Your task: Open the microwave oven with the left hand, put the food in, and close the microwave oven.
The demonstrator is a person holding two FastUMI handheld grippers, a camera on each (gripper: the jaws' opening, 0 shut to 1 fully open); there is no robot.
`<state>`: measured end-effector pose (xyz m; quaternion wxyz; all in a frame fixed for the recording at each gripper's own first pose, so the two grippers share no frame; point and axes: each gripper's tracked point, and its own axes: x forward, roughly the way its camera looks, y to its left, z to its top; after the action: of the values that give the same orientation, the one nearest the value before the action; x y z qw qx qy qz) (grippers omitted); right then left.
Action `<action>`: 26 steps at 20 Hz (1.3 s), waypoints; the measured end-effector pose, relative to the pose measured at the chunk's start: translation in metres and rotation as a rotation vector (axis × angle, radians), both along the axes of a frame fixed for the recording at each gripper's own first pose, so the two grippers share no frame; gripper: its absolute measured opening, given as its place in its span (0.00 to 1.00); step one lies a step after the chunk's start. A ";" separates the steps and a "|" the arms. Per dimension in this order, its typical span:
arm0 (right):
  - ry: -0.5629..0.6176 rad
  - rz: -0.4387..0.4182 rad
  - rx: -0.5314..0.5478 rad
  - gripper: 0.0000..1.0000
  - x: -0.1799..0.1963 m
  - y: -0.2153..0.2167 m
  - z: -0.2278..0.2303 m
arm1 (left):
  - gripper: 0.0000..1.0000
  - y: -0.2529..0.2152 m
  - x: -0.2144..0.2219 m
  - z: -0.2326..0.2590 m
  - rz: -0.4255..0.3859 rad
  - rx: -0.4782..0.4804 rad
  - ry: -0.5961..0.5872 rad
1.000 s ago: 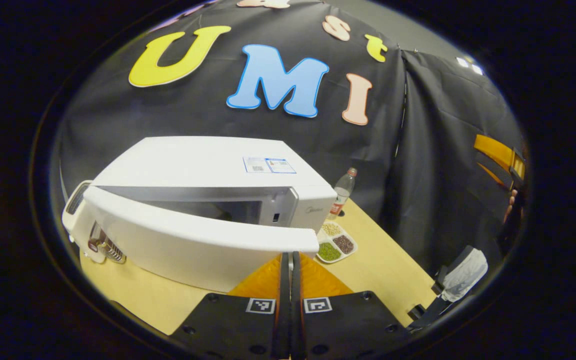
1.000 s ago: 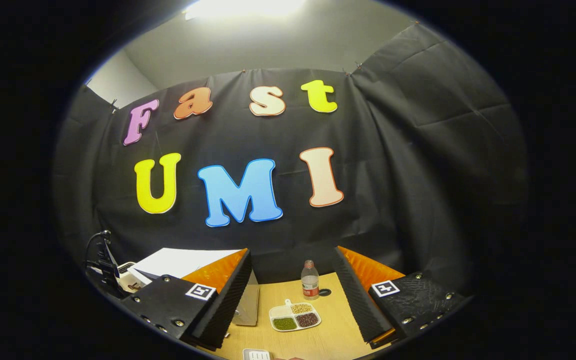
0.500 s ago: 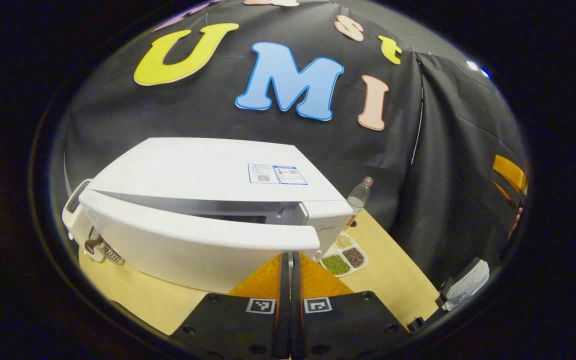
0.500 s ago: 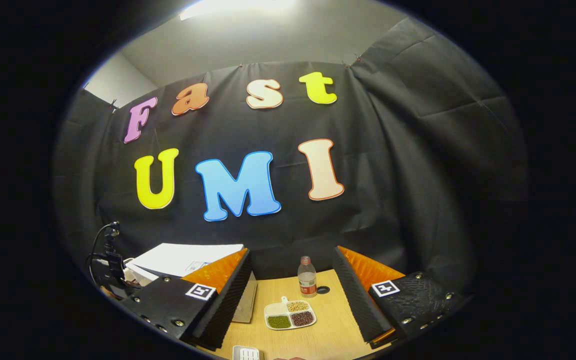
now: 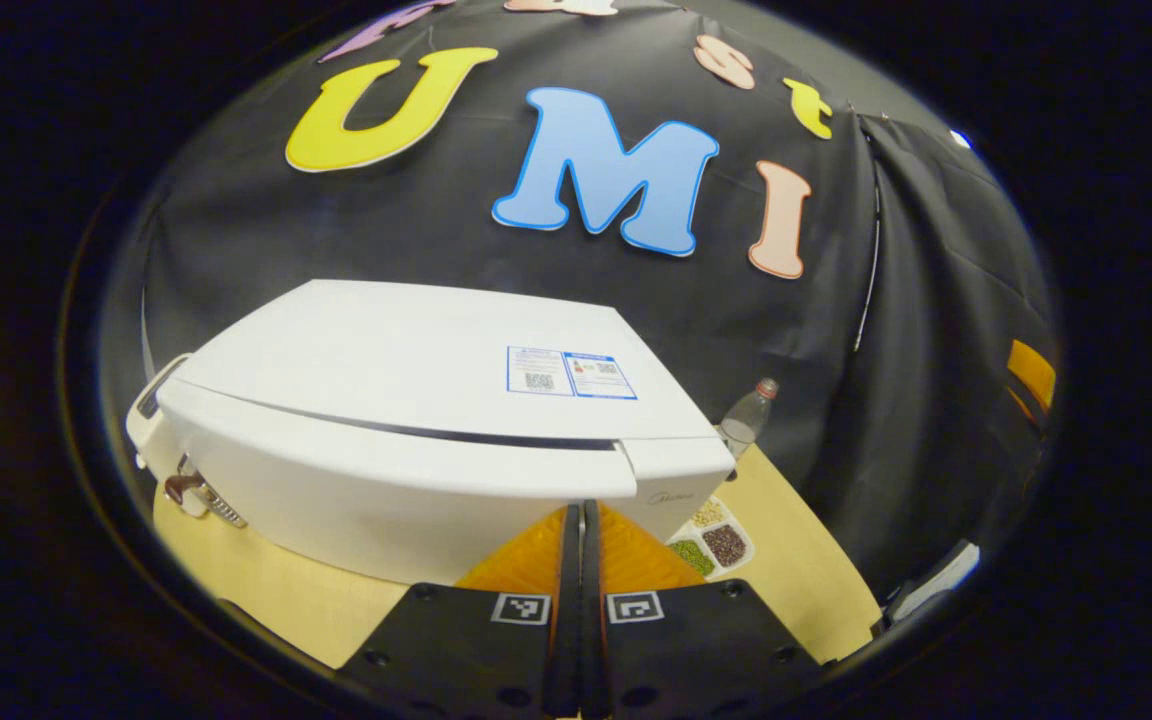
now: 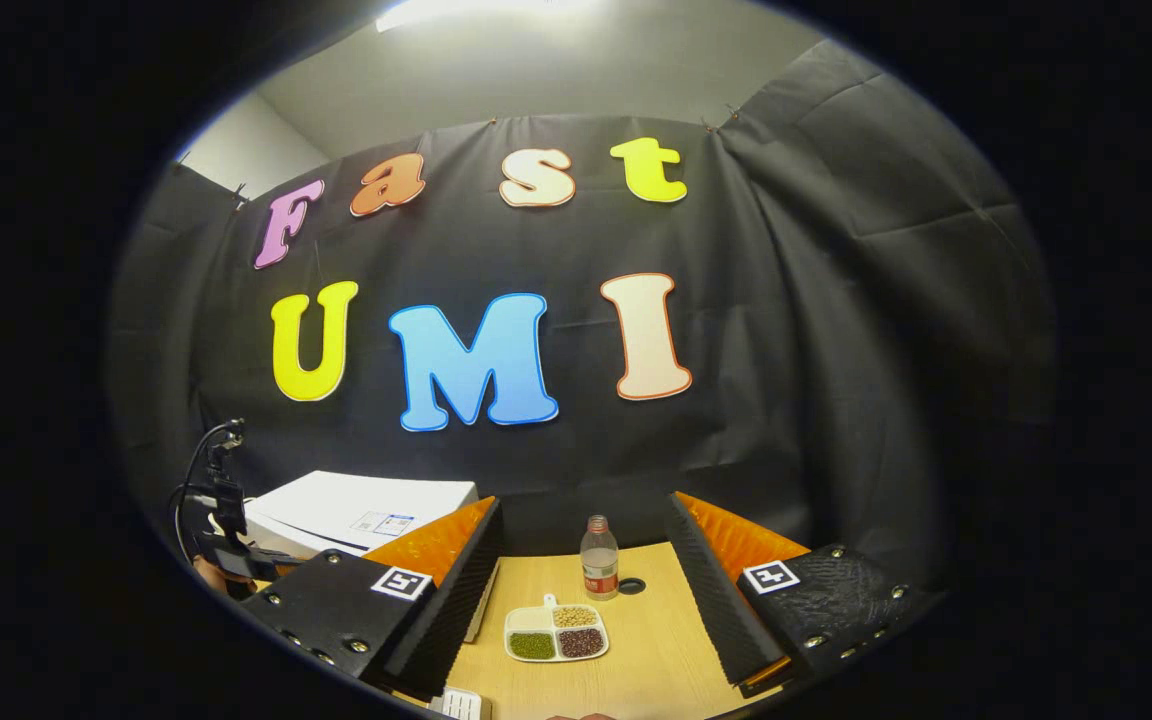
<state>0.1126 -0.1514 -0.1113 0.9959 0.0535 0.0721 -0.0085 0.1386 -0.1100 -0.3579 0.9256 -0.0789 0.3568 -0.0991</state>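
The light wooden table (image 5: 796, 590) is carrying everything in the booth. Largest on it is the white box-shaped microwave oven (image 5: 406, 380), which is sitting toward the table's left side in the left gripper view; its white door (image 5: 386, 480) is lying flush against the body, with only a thin dark seam running along its top edge. A blue-and-white sticker (image 5: 570, 372) is showing on the oven's top panel. In the right gripper view the same oven (image 6: 356, 510) is sitting at the lower left, partly hidden behind that gripper's own finger.

The left gripper (image 5: 580, 560) is pointing at the lower front of the door, right up against it, its two fingers lying pressed together with nothing between them; whether the tips are touching the door cannot be told. The right gripper (image 6: 581, 590) is hovering over the table well to the right of the oven, its fingers standing wide apart and holding nothing.

A clear plastic bottle with a red label (image 6: 598, 558) is standing upright near the back of the table. Just in front of it, a small white divided tray of green, tan and dark red beans (image 6: 556, 634) is resting flat on the wood, outside the oven and framed between the right gripper's fingers. In the left gripper view the tray (image 5: 714, 538) is lying just right of the oven's front corner.
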 end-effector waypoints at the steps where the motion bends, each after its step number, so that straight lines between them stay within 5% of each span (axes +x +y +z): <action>1: 0.002 0.004 0.002 0.97 0.001 0.000 -0.001 | 0.08 0.000 0.001 -0.001 0.003 0.001 0.000; 14: 0.011 -0.008 -0.048 0.97 -0.021 0.017 0.009 | 0.07 -0.005 0.011 0.009 -0.012 0.018 -0.056; 19: 0.008 0.020 -0.057 0.97 -0.038 0.075 0.034 | 0.07 0.009 -0.013 0.119 -0.045 0.032 -0.257; 23: -0.064 0.072 -0.072 0.97 -0.051 0.128 0.080 | 0.07 0.084 -0.043 0.254 0.111 0.104 -0.490; 24: -0.074 0.088 -0.072 0.97 -0.056 0.142 0.088 | 0.22 0.101 -0.054 0.287 0.146 0.102 -0.543; 26: -0.089 0.110 -0.075 0.98 -0.066 0.165 0.102 | 0.92 0.126 -0.077 0.329 0.169 0.105 -0.600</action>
<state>0.0469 0.0138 -0.0093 0.9984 0.0125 0.0302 0.0459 0.0614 0.0164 -0.0287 0.9973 -0.0276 0.0644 -0.0222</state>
